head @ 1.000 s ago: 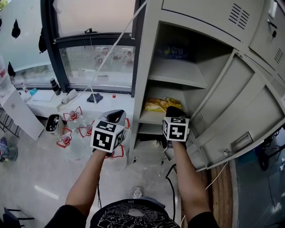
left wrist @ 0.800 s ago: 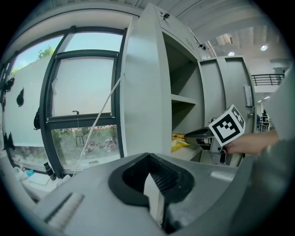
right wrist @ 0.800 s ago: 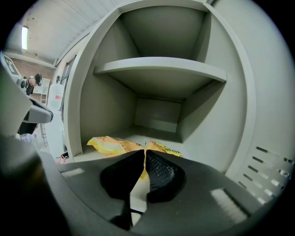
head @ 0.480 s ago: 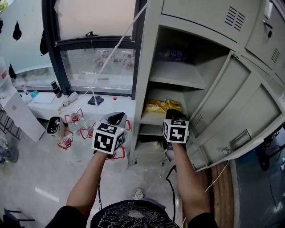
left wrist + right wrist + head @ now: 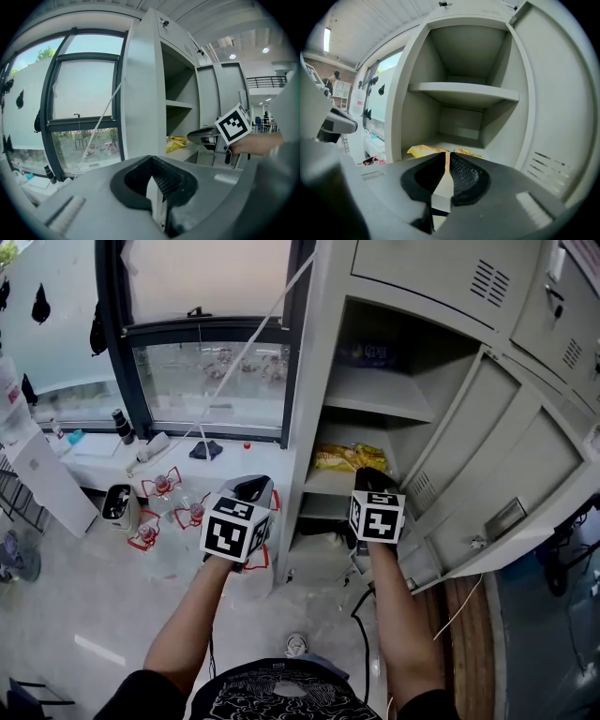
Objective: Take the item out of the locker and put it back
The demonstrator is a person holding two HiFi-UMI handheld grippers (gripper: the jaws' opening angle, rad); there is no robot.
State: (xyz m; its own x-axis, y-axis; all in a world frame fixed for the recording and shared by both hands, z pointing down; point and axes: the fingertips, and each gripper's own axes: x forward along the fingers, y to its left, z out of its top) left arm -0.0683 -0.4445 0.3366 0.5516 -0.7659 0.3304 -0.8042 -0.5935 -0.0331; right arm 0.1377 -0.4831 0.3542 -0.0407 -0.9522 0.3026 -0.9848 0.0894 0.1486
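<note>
The grey locker (image 5: 323, 362) stands open with its door (image 5: 506, 465) swung to the right. A yellow snack bag (image 5: 347, 457) lies on its lower shelf and also shows in the left gripper view (image 5: 176, 142) and the right gripper view (image 5: 423, 150). My right gripper (image 5: 370, 479) hovers just before that shelf's front edge, pointing at the bag. Its jaws (image 5: 446, 157) have just been opening to a narrow slit, with nothing between them. My left gripper (image 5: 251, 488) hangs left of the locker, outside it, shut and empty (image 5: 151, 161).
A blue pack (image 5: 370, 354) sits on the upper shelf. Something dark (image 5: 323, 540) lies in the bottom compartment. Left of the locker is a window (image 5: 206, 371) with a cluttered sill. Bottles with red frames (image 5: 155, 488) and a black cable (image 5: 361, 615) lie on the floor.
Both grippers have shifted slightly. The right one has drawn back a little from the yellow bag, which stays on the shelf.
</note>
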